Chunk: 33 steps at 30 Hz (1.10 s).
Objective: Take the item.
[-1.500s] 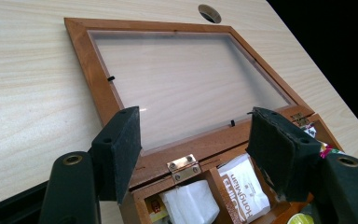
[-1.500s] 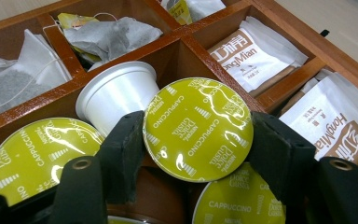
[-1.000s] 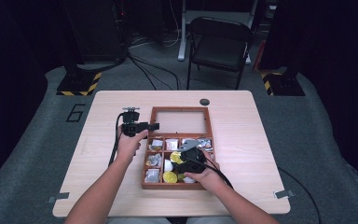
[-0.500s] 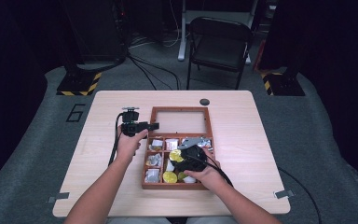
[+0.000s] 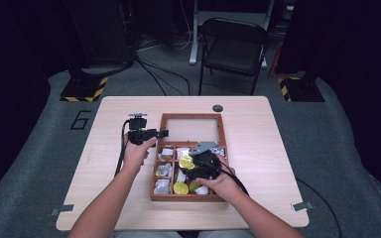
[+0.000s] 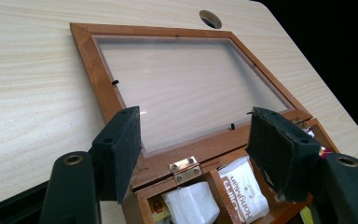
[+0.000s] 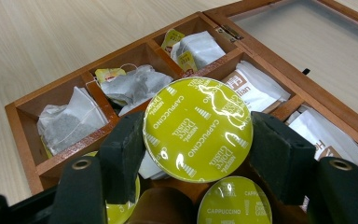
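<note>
While your right gripper [image 7: 198,140] has the capsule [image 7: 198,128] clamped btw. both jaws at centre frame, lift it straight up so it does not catch the divider [image 7: 98,135] below. The capsule is above the box [image 5: 188,197], over its middle compartments, lower centre of the high view. Keep the squeeze gentle; I think the foil lid can dent. Your left gripper [image 6: 196,140] hangs released over the hinge [image 6: 186,169], holding nothing; keep it off the glass lid [image 6: 186,88].
</note>
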### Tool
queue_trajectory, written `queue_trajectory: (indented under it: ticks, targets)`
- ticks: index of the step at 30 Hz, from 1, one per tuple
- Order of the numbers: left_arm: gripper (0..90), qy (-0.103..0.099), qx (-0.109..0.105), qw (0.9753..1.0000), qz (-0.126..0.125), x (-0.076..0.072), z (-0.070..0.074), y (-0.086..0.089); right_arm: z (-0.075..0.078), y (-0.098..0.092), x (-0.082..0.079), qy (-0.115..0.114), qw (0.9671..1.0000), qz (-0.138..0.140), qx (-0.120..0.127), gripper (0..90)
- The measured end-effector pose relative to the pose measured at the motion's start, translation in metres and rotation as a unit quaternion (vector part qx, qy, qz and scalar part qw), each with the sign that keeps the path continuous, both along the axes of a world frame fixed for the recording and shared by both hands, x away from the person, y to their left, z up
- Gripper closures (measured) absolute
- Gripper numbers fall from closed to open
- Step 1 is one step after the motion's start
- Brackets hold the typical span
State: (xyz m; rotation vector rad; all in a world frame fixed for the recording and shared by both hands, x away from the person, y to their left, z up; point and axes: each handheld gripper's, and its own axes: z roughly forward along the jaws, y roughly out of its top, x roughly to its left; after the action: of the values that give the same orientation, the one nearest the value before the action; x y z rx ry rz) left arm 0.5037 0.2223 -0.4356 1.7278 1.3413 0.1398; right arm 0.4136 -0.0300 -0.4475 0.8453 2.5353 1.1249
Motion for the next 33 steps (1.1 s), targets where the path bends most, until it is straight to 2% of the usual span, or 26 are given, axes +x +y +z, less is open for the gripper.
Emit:
queue_trajectory:
  ticks: [3, 5, 11, 14, 17, 19, 21, 22, 26, 27, 28, 30, 31, 33]
  targets:
    - [34.7, 0.000, -0.004, 1.0000, 0.005, 0.000, 0.000, -0.001, 0.001, 0.000, 0.000, -0.004, 1.0000, 0.001, 0.001, 36.9]
    - [34.7, -0.001, -0.001, 1.0000, 0.002, 0.000, 0.000, 0.000, 0.004, -0.001, -0.001, 0.002, 1.0000, 0.000, 0.001, 36.9]
    - [34.7, 0.000, 0.002, 1.0000, -0.002, 0.000, 0.000, 0.000, 0.007, -0.004, 0.000, -0.001, 1.0000, 0.000, 0.000, 36.9]
    - [34.7, 0.000, 0.000, 1.0000, 0.002, -0.001, 0.001, 0.001, 0.010, -0.010, 0.002, 0.008, 0.9999, -0.009, 0.009, 36.9]
    - [34.7, 0.000, 0.001, 1.0000, 0.001, 0.000, 0.001, 0.002, 0.013, -0.019, 0.006, 0.005, 0.9998, -0.017, 0.013, 36.9]
    - [34.7, 0.000, 0.000, 1.0000, 0.001, 0.000, 0.001, 0.002, 0.019, -0.031, 0.009, 0.002, 0.9993, -0.033, 0.016, 36.9]
    - [34.7, 0.000, -0.005, 1.0000, 0.007, 0.000, 0.001, 0.002, 0.021, -0.036, 0.011, -0.002, 0.9993, -0.035, 0.016, 36.9]
    - [34.7, 0.000, -0.005, 1.0000, 0.008, 0.000, 0.001, 0.002, 0.025, -0.046, 0.014, -0.005, 0.9987, -0.048, 0.017, 36.9]
    - [34.7, 0.001, -0.005, 1.0000, 0.008, 0.000, 0.001, 0.003, 0.029, -0.066, 0.022, -0.009, 0.9970, -0.074, 0.019, 36.9]
    - [34.7, 0.001, -0.005, 1.0000, 0.008, 0.000, 0.001, 0.003, 0.029, -0.066, 0.022, -0.009, 0.9970, -0.074, 0.019, 36.9]
    - [34.7, 0.000, -0.003, 1.0000, 0.005, 0.000, 0.001, 0.004, 0.031, -0.077, 0.024, -0.010, 0.9956, -0.091, 0.018, 36.9]
    - [34.8, -0.001, -0.003, 1.0000, 0.007, 0.000, 0.002, 0.005, 0.031, -0.089, 0.026, -0.008, 0.9941, -0.106, 0.020, 36.8]
    - [34.8, -0.001, -0.003, 1.0000, 0.007, 0.000, 0.002, 0.005, 0.031, -0.089, 0.026, -0.008, 0.9941, -0.106, 0.020, 36.8]
    - [34.9, -0.001, -0.004, 1.0000, 0.009, 0.000, 0.002, 0.005, 0.030, -0.107, 0.029, -0.014, 0.9916, -0.128, 0.013, 36.9]
